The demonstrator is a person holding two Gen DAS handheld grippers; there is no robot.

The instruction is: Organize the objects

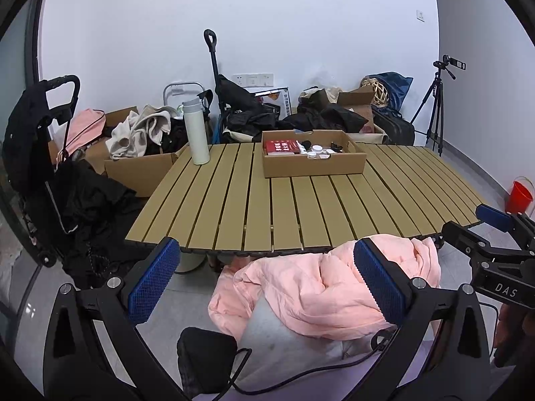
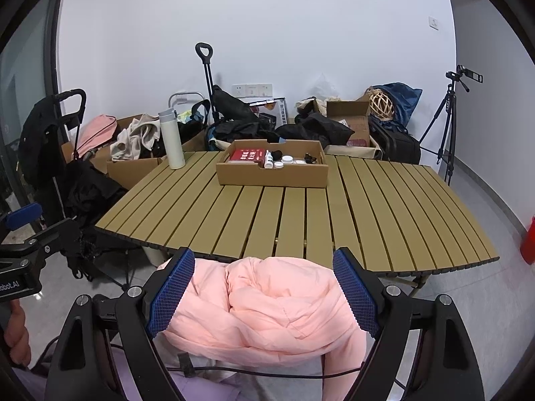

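Observation:
A shallow cardboard box (image 1: 314, 163) (image 2: 271, 175) stands on the far middle of the slatted table (image 1: 254, 207) (image 2: 301, 214). It holds a red book (image 1: 282, 147) (image 2: 246, 156), a small white bottle (image 2: 268, 159), white jars (image 1: 317, 149) (image 2: 287, 159) and small black items. A white thermos (image 1: 196, 131) (image 2: 172, 139) stands upright at the far left of the table. My left gripper (image 1: 267, 275) is open and empty, held in front of the near edge. My right gripper (image 2: 264, 287) is open and empty, also short of the table; it shows in the left wrist view (image 1: 495, 224).
A pink jacket (image 1: 327, 287) (image 2: 264, 307) lies on a lap below both grippers, with black cables. Behind the table are cardboard boxes with clothes (image 1: 140, 130), black bags, folded carts (image 1: 214, 67), a tripod (image 1: 434, 107) and a red bucket (image 1: 518, 195).

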